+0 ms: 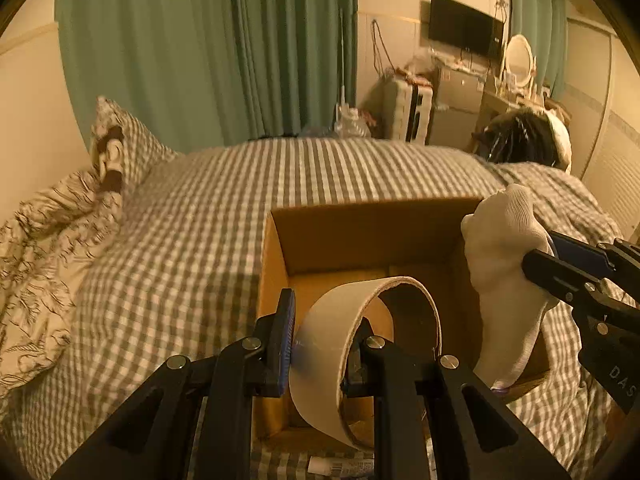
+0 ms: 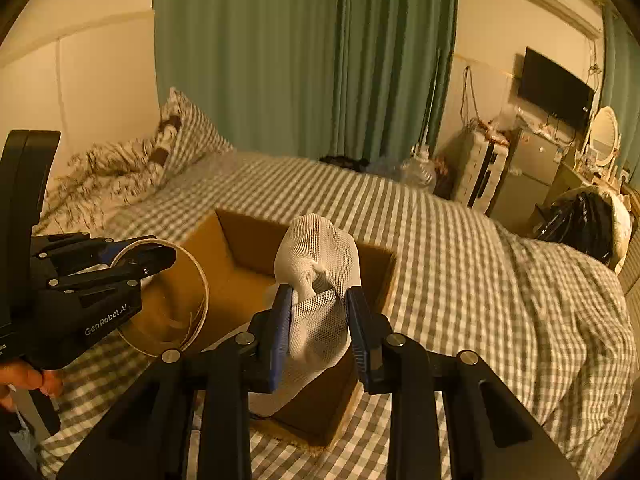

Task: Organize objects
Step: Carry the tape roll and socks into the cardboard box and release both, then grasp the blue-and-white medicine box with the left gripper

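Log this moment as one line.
left gripper: shut on tape roll | right gripper: shut on white sock | both over open cardboard box

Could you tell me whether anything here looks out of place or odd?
Nothing looks damaged or spilled. The left hand-held gripper holds a tape roll and the right hand-held gripper a white sock, both over the open cardboard box on the checked bed. Only the rumpled patterned quilt looks untidy.

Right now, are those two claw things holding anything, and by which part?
Yes. The left gripper pinches the tape roll across its band wall; the right gripper clamps the white sock around its middle.
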